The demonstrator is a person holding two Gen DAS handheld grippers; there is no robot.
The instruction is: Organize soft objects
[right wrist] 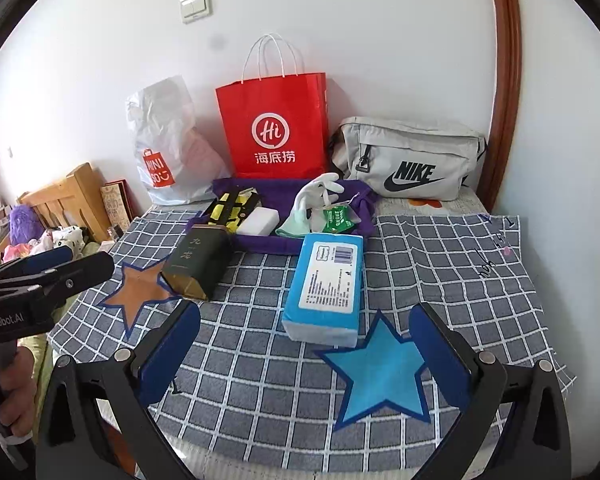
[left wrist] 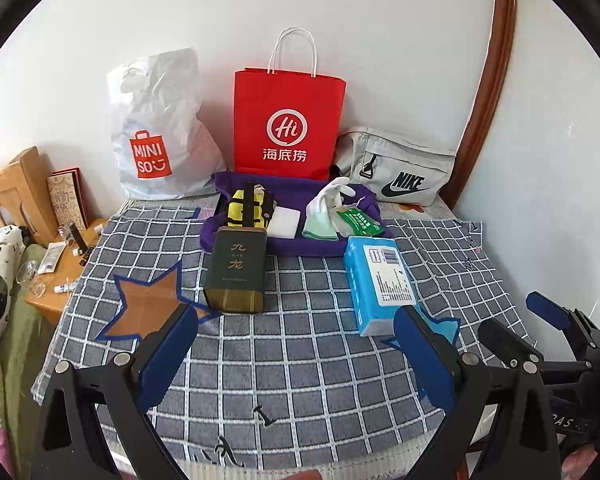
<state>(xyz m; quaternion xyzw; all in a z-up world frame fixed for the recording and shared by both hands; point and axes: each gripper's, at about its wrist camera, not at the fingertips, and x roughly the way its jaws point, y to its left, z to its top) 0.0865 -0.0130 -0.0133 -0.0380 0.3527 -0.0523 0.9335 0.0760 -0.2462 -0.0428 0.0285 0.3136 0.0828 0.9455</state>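
Note:
A purple fabric tray [left wrist: 300, 246] [right wrist: 268, 244] sits at the back of the checked cloth. It holds a yellow-and-black pouch [left wrist: 250, 206], a white block [left wrist: 284, 220], a white glove [left wrist: 332, 192] [right wrist: 316, 192], a pale green cloth [left wrist: 320, 228] and a green packet [left wrist: 358, 220]. In front of it lie a dark green tin [left wrist: 238, 268] [right wrist: 196, 264] and a blue tissue pack [left wrist: 380, 280] [right wrist: 324, 280]. My left gripper [left wrist: 296, 316] [right wrist: 84, 262] is open and empty, short of both. My right gripper [right wrist: 306, 312] [left wrist: 512, 314] is open and empty, near the tissue pack's front end.
Against the wall stand a white Miniso bag [left wrist: 156, 132], a red paper bag [left wrist: 288, 120] and a grey Nike bag [left wrist: 400, 168]. A brown star [left wrist: 148, 304] and a blue star [right wrist: 380, 372] mark the cloth. A cluttered wooden nightstand [left wrist: 60, 276] lies to the left.

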